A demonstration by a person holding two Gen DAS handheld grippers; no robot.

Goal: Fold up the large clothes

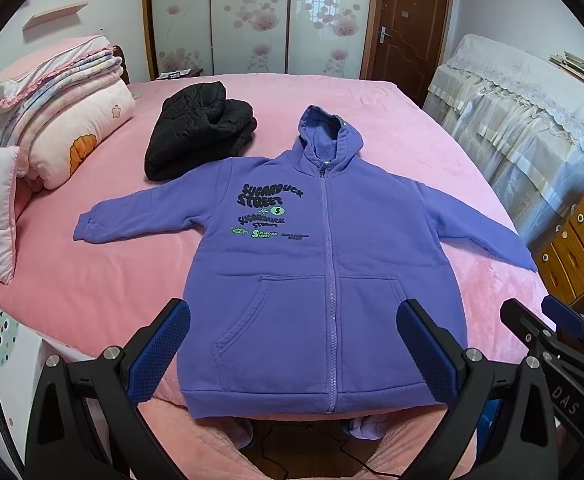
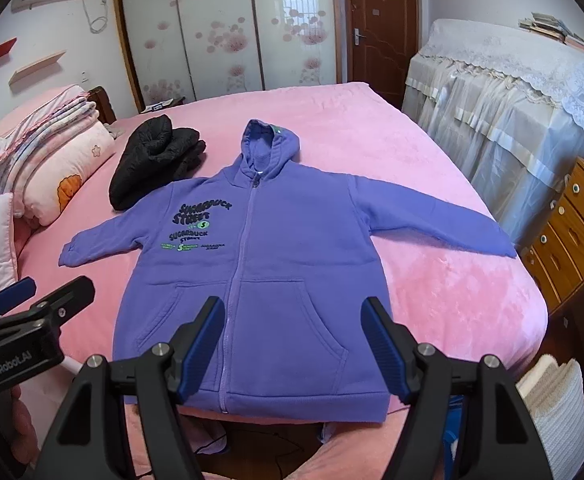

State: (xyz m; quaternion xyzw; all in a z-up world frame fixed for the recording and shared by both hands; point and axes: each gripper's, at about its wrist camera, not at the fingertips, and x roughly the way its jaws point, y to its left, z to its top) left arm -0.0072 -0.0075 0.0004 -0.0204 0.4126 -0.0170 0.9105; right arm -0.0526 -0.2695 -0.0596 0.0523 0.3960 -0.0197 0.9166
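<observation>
Judging the hoodie [image 1: 324,264] thick, soft and floppy, you pinch cuffs or hem; both claws, left [image 1: 292,356] and right [image 2: 292,350], gape empty.

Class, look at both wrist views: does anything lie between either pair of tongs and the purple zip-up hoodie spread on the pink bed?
Nothing visible does. The left tongs and right tongs both hover open above the hem of the purple zip-up hoodie. The folded black quilted jacket lies apart, beyond the hoodie's left-of-picture shoulder.

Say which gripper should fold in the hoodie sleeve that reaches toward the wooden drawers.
Probably the right gripper: open, empty, it sits on the drawers side of the hoodie, nearer that sleeve. The left gripper would have to cross over.
</observation>
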